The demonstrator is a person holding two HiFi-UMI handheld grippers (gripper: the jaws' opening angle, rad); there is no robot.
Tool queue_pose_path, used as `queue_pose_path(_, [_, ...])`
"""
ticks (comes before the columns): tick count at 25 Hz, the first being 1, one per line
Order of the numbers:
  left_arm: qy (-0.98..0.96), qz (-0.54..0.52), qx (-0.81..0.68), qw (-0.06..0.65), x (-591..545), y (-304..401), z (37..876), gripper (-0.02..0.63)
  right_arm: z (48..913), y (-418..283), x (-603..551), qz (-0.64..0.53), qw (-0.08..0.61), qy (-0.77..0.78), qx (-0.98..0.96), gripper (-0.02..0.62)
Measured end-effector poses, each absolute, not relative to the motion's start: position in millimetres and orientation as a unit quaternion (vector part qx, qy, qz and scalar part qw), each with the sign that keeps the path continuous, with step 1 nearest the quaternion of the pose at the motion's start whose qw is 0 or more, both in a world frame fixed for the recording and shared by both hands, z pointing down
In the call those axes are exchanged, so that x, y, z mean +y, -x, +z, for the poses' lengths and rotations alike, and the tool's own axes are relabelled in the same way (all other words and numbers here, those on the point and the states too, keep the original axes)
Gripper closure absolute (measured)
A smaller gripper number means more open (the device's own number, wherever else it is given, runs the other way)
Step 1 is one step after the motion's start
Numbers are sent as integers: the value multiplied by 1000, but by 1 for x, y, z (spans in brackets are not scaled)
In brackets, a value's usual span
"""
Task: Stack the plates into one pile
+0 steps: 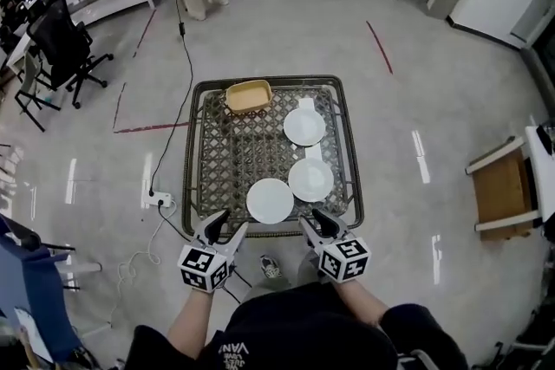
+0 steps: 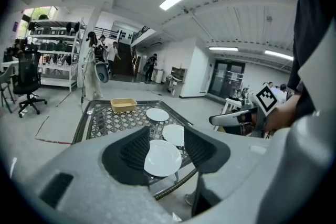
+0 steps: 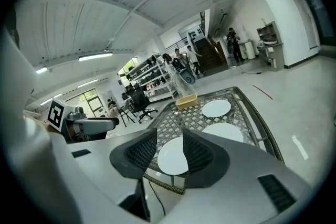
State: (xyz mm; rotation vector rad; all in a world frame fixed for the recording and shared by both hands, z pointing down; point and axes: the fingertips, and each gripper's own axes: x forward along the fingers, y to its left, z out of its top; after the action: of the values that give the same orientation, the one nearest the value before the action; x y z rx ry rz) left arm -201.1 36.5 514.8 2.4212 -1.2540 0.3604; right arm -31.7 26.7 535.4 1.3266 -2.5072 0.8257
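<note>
Three white plates lie apart on a lattice-topped table (image 1: 198,153): a near plate (image 1: 270,200), a middle plate (image 1: 310,179) and a far plate (image 1: 304,126). My left gripper (image 1: 225,225) hovers off the table's near edge, left of the near plate, open and empty. My right gripper (image 1: 314,221) hangs at the same edge, just right of that plate, also open and empty. In the left gripper view the near plate (image 2: 163,159) shows beyond the left gripper (image 2: 166,134). In the right gripper view the near plate (image 3: 172,157) shows beyond the right gripper (image 3: 169,136).
A yellow basket (image 1: 249,96) sits at the table's far left corner. A power strip with its cable (image 1: 160,199) lies on the floor left of the table. A wooden chair (image 1: 507,191) stands to the right, an office chair (image 1: 61,48) and shelving at far left.
</note>
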Motion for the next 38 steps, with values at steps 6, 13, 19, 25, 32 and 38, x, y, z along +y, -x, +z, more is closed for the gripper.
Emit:
queue_pose_path(6, [-859, 170, -415, 248, 36, 203, 567, 388, 581, 34, 35, 316, 131, -471, -813, 440])
queue_pose_path(13, [-829, 206, -405, 327, 26, 201, 626, 350, 636, 37, 23, 349, 191, -458, -795, 439])
queue_pose_path(19, [-807, 229, -400, 368, 9, 201, 660, 325, 673, 46, 10, 386, 219, -450, -775, 439])
queue_pose_path(25, [-785, 268, -387, 404, -11, 198, 689, 311, 701, 53, -7, 414, 243, -452, -752, 439])
queue_pose_path(32, [-771, 280, -382, 427, -32, 189, 702, 311, 717, 56, -19, 443, 250, -452, -733, 439])
queue_pose_path(38, [-761, 283, -383, 441, -33, 181, 715, 311, 718, 59, -18, 432, 266, -439, -742, 448])
